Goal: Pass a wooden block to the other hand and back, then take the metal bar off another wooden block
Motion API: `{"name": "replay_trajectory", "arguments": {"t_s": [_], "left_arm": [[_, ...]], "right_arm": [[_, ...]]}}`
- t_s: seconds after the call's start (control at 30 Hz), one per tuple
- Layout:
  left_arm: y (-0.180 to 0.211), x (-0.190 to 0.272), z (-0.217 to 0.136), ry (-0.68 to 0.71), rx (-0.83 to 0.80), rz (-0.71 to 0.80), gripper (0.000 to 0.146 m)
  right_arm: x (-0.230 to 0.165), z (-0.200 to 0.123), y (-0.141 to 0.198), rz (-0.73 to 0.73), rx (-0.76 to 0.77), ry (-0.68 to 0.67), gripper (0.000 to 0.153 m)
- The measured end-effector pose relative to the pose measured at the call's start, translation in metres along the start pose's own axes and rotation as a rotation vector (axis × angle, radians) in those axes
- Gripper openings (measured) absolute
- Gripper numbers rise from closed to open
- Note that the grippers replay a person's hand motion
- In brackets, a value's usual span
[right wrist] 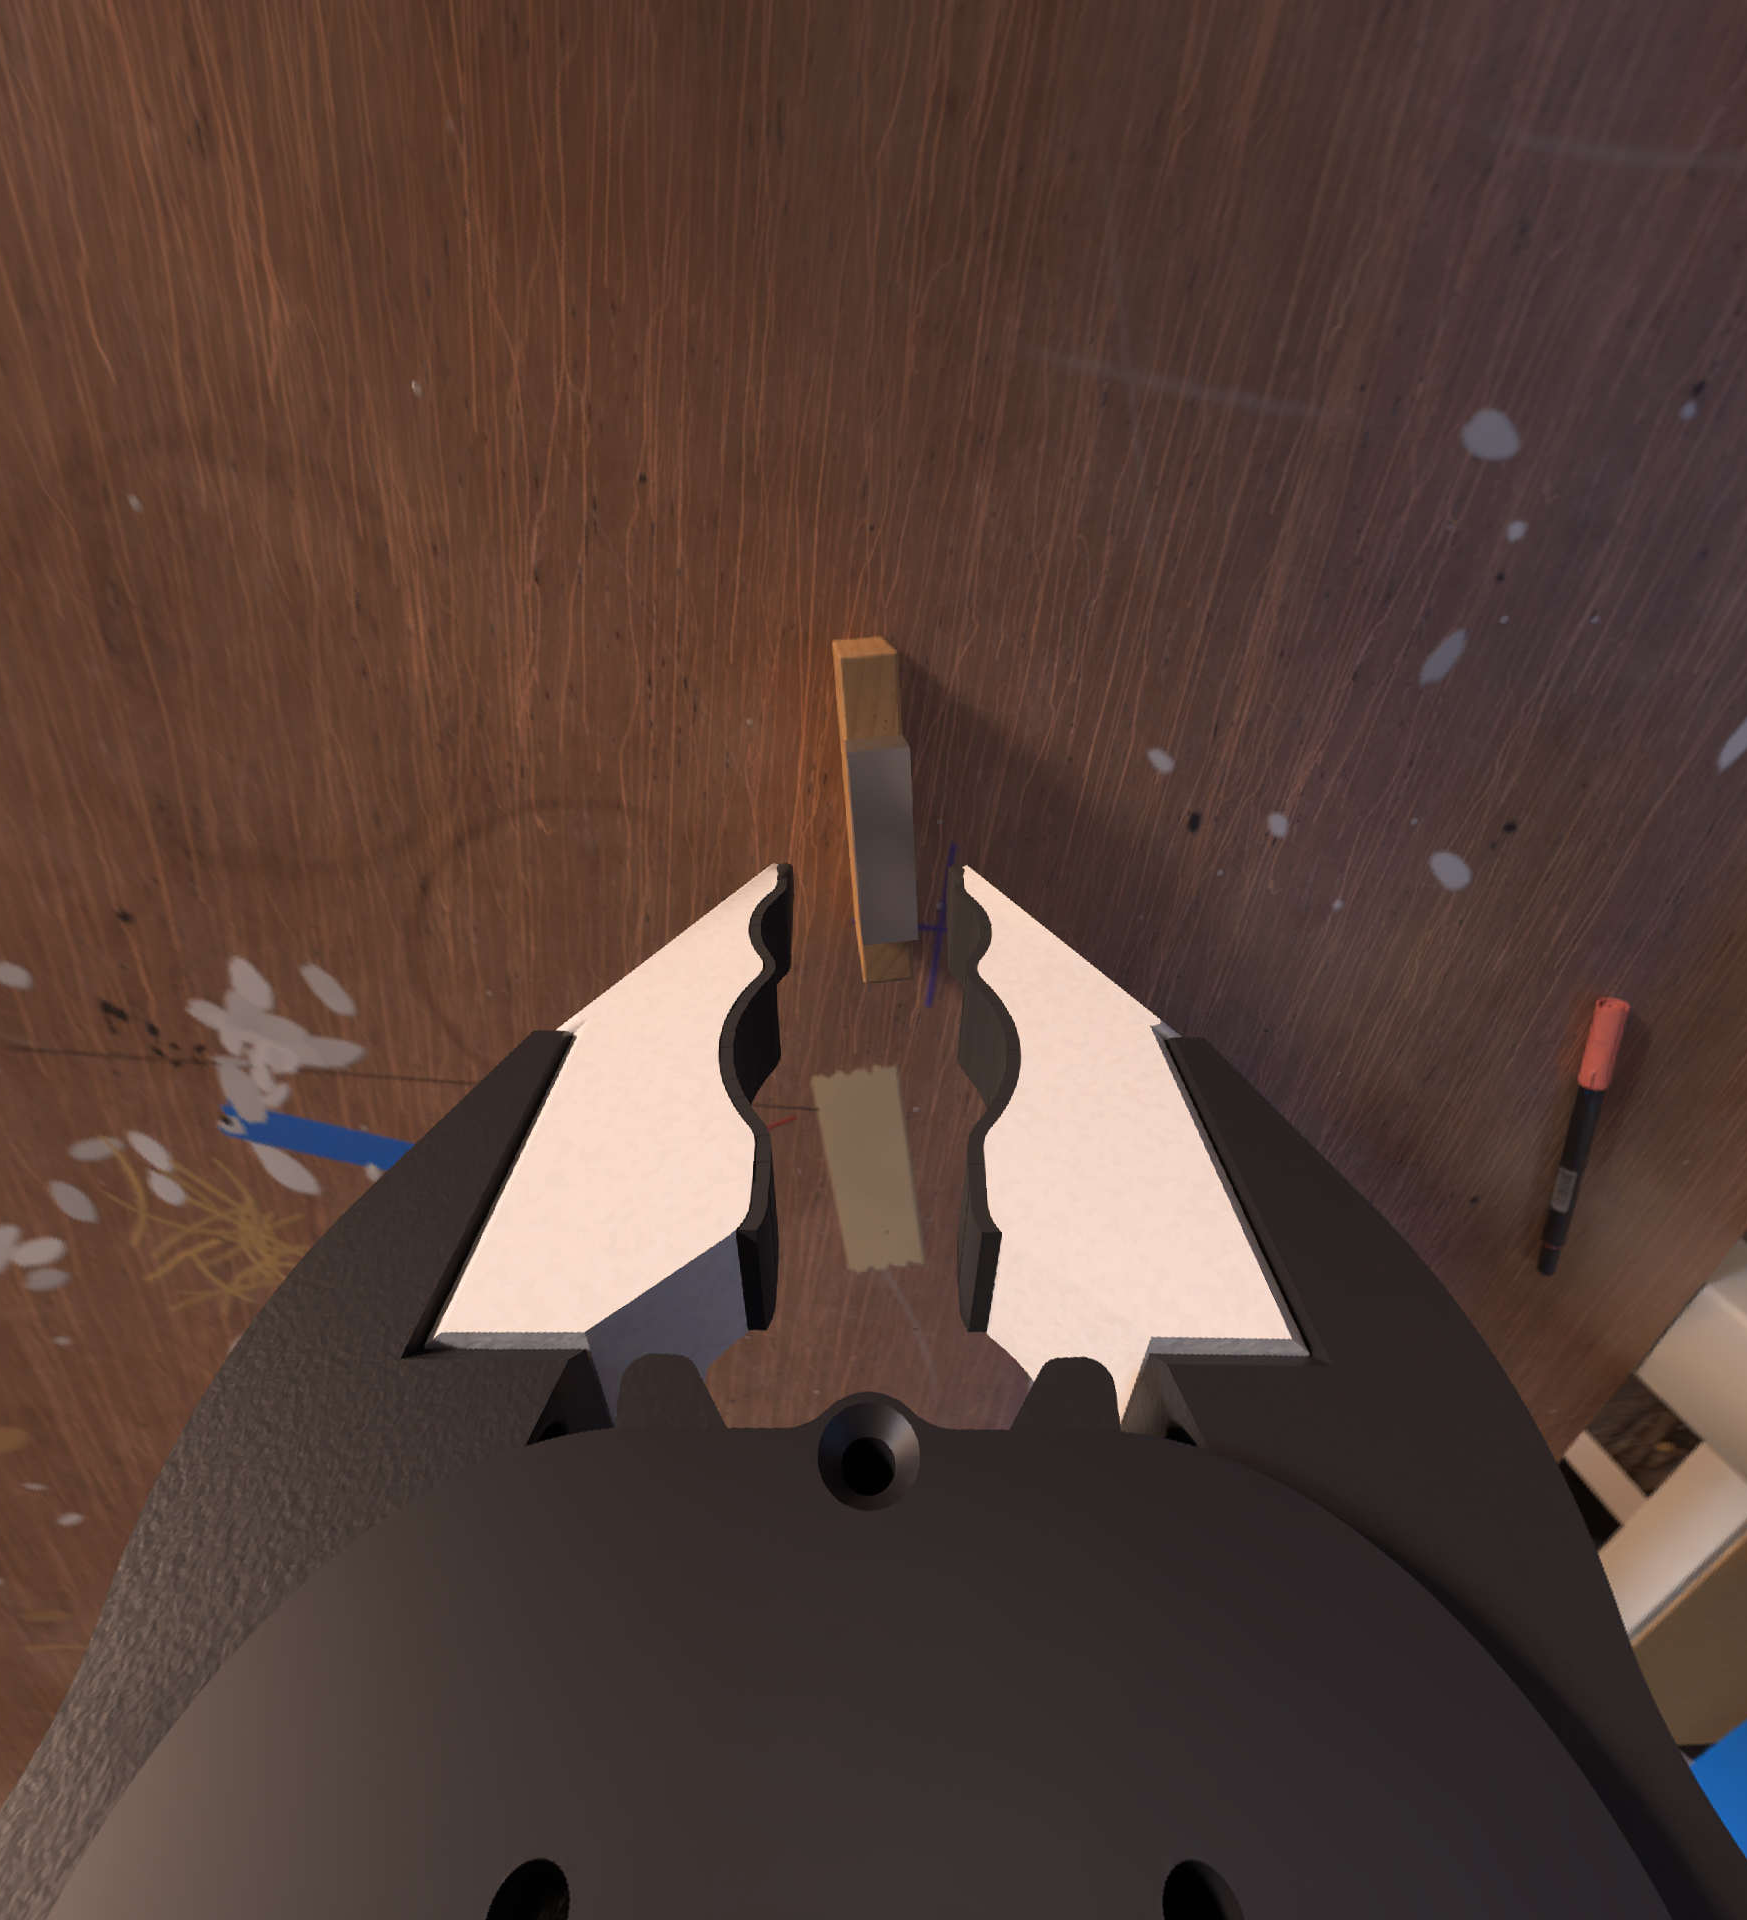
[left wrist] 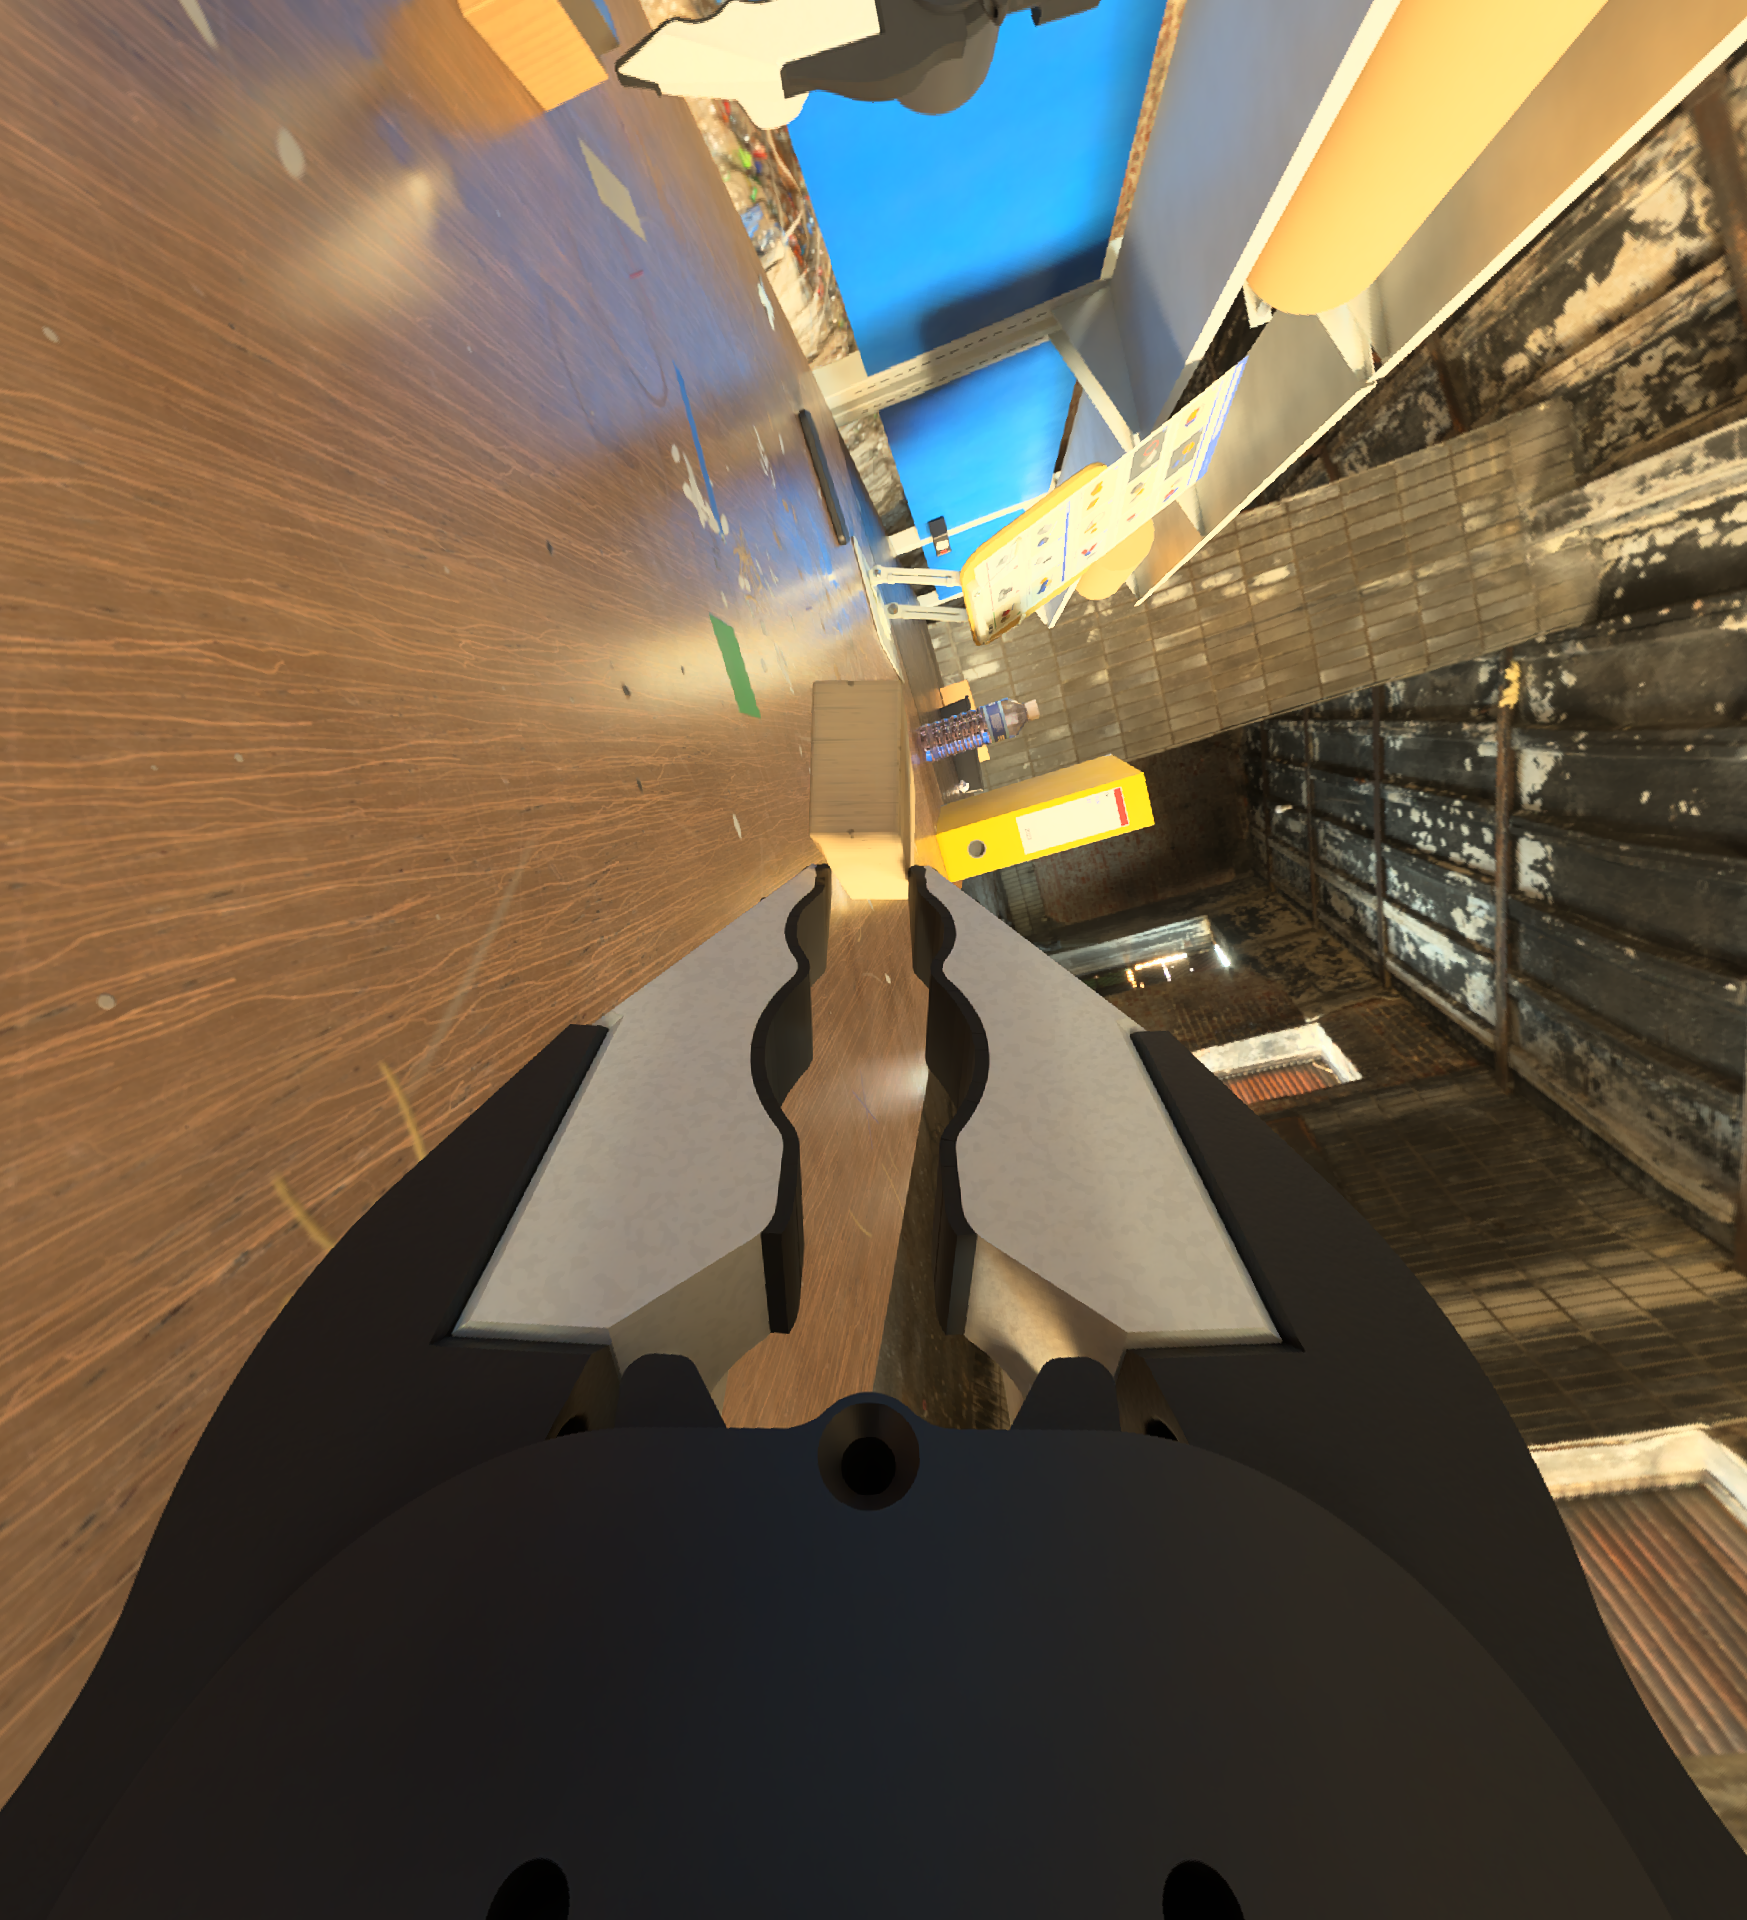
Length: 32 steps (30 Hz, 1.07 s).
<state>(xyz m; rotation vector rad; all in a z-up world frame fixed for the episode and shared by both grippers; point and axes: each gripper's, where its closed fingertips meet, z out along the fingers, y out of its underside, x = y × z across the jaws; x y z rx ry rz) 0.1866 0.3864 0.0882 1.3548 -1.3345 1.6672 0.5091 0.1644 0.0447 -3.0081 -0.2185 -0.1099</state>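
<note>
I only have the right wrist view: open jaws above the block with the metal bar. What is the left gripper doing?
Observer: The left gripper looks closed on the near end of a pale wooden block.
Operator: Anything ahead of it that I should know about?
Observer: A yellow binder and a clear bottle show just beyond that block.
</note>
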Motion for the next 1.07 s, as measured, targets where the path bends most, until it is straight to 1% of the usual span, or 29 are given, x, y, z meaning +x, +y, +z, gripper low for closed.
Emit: {"name": "replay_trajectory", "arguments": {"t_s": [0.07, 0.23, 0.3, 0.43, 0.5, 0.63, 0.8, 0.9, 1.07], "left_arm": [[-0.001, -0.002, 0.001, -0.003, -0.005, -0.018, 0.015], [-0.001, -0.005, 0.003, 0.003, -0.024, -0.053, 0.015], [-0.001, -0.005, 0.003, 0.007, -0.029, -0.060, 0.015], [-0.001, -0.005, 0.003, 0.008, -0.026, -0.061, 0.015], [-0.002, -0.005, 0.003, 0.007, -0.022, -0.060, 0.015], [-0.003, -0.005, 0.002, 0.005, -0.011, -0.053, 0.015], [-0.003, -0.004, 0.000, -0.003, 0.003, -0.030, 0.015], [-0.002, -0.003, -0.001, -0.012, 0.008, -0.015, 0.015], [0.005, -0.003, -0.003, -0.033, 0.006, -0.011, 0.015]], "right_arm": [[0.001, 0.004, 0.003, -0.042, -0.016, -0.006, 0.030], [0.000, 0.008, 0.001, -0.092, -0.007, -0.011, 0.031], [0.000, 0.009, 0.001, -0.113, -0.014, 0.009, 0.031], [0.001, 0.010, 0.003, -0.104, -0.013, 0.012, 0.036], [0.002, 0.010, 0.002, -0.091, -0.008, 0.010, 0.030], [0.004, 0.010, 0.001, -0.082, -0.010, 0.024, 0.012], [0.002, 0.009, 0.001, -0.071, -0.011, 0.050, 0.012], [-0.003, 0.005, -0.004, -0.060, 0.019, 0.059, 0.011], [-0.019, -0.020, -0.026, -0.064, 0.112, 0.109, 0.011]]}}
